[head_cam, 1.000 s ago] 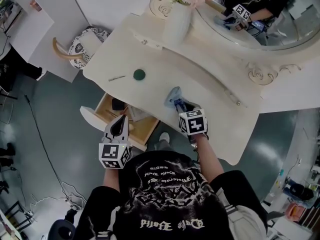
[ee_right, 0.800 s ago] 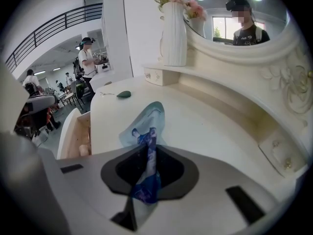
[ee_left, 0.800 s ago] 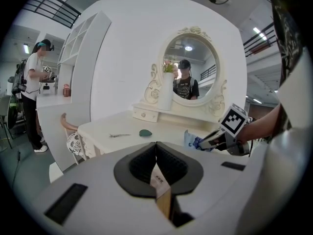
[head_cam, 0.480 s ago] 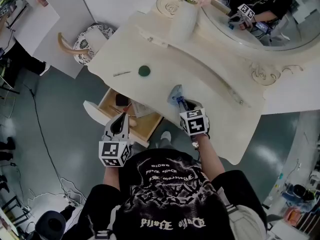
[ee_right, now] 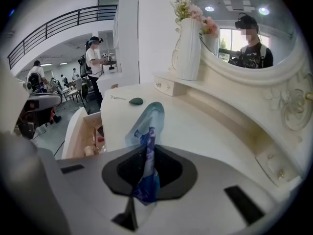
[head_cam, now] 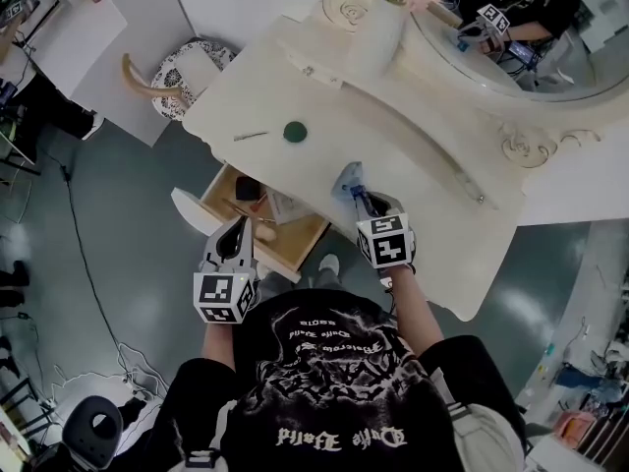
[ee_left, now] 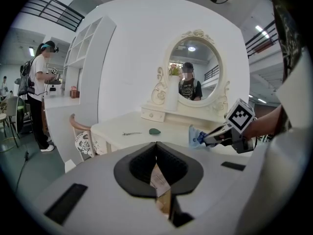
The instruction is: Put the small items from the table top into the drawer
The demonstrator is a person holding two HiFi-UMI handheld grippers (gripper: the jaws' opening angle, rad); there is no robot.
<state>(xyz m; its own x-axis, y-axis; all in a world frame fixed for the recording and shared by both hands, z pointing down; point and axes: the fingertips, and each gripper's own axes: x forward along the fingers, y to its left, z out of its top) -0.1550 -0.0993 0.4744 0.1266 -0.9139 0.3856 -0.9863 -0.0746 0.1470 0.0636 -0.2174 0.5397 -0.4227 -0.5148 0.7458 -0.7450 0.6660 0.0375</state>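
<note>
A blue plastic packet (head_cam: 347,179) (ee_right: 149,124) stands up from the cream dressing table (head_cam: 423,170) near its front edge. My right gripper (head_cam: 361,201) (ee_right: 146,153) is shut on it, pads pressing the packet's lower part. Farther left on the table lie a round green item (head_cam: 294,132) (ee_right: 136,101) and a thin metal hairpin (head_cam: 250,137) (ee_left: 131,133). Below the table edge the drawer (head_cam: 194,214) stands pulled out, with several small things inside. My left gripper (head_cam: 238,229) (ee_left: 156,153) hovers over the drawer's front, shut, holding nothing.
A white vase of flowers (head_cam: 380,23) and an oval mirror (head_cam: 521,47) stand at the table's back. A patterned chair (head_cam: 187,72) sits left of the table. Cables (head_cam: 128,372) lie on the floor. A person (ee_left: 41,82) stands in the far background.
The head view has shifted a little. My right gripper stays at the blue packet and my left stays over the drawer front; nothing else has moved.
</note>
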